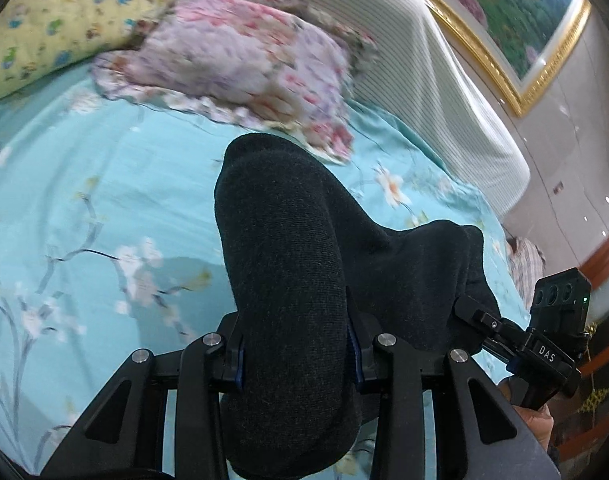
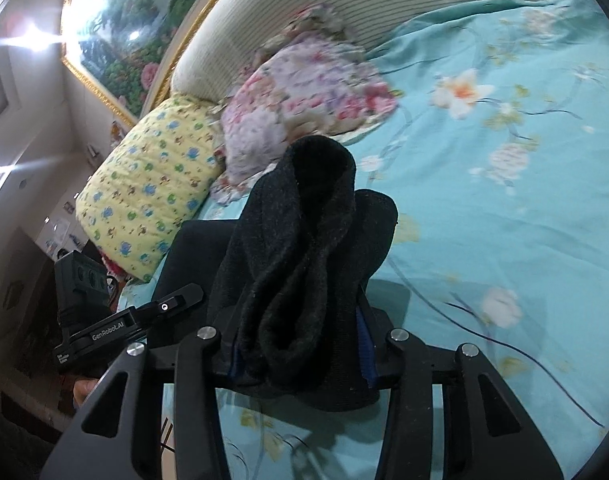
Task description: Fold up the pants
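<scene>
Left gripper [image 1: 296,364]: jaws closed most of the way on a thick bunch of the dark pants [image 1: 288,264], which fills the gap between them.
Right gripper [image 2: 300,354]: jaws likewise drawn in, pinching a doubled roll of the same knit cloth; in the left wrist view it shows at 4 o'clock, biting the cloth's far edge.
Pants: held up off the bed [image 1: 104,208] between both grippers, bunched and draped, with loose folds rising toward 12 o'clock.
Surroundings: floral pillow [image 1: 248,64] at 12 o'clock, yellow pillow [image 1: 60,16] at 10 o'clock, striped headboard [image 1: 424,64] at 1 o'clock.
Progress: judged early or mid-way; the pants are gripped and lifted, but no flat, squared fold lies on the bed.
Left to do: probably lay the cloth down, smooth it, and fold it over neatly.
</scene>
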Demonstrator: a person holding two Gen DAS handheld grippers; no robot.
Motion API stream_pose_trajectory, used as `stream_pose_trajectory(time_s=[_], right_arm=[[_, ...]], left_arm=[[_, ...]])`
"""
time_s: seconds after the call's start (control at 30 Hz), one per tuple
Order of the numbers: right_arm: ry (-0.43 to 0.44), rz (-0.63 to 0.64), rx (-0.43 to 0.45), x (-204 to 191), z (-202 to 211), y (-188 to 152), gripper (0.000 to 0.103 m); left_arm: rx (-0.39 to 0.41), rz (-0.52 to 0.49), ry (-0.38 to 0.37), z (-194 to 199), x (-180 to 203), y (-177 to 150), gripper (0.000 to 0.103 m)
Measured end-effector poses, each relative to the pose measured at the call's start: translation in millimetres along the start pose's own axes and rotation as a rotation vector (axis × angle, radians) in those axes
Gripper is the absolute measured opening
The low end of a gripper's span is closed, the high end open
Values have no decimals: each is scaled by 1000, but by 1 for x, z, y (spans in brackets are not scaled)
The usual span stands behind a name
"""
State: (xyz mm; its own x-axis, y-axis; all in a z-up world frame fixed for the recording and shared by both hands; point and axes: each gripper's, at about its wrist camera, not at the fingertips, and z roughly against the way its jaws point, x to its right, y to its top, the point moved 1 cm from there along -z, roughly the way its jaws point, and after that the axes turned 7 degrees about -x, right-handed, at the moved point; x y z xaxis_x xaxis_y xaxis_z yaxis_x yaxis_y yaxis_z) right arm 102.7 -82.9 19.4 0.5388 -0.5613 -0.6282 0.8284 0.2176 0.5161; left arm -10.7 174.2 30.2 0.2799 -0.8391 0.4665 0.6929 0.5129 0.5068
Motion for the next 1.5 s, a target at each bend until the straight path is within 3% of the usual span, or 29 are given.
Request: stream_pose_trajectory(time_s=[0.57,1.0,1.3,1.4,1.5], right_arm=[[34,109,-93,-42,-103,52,45],[21,130,-146,-40,-142,66,47],[17,127,-163,-30,-149,66,51],[9,121,-163,-26,-150,66,55],[9,123,-162,-26,-149,65,56]], left_arm=[[80,87,107,10,-78,50,37],[70,117,133,-7,-105,54,40],[48,141,129,-17,-117,48,49],[42,148,134,-19,-120,47,57],[45,153,150,-17,-121,46,71]])
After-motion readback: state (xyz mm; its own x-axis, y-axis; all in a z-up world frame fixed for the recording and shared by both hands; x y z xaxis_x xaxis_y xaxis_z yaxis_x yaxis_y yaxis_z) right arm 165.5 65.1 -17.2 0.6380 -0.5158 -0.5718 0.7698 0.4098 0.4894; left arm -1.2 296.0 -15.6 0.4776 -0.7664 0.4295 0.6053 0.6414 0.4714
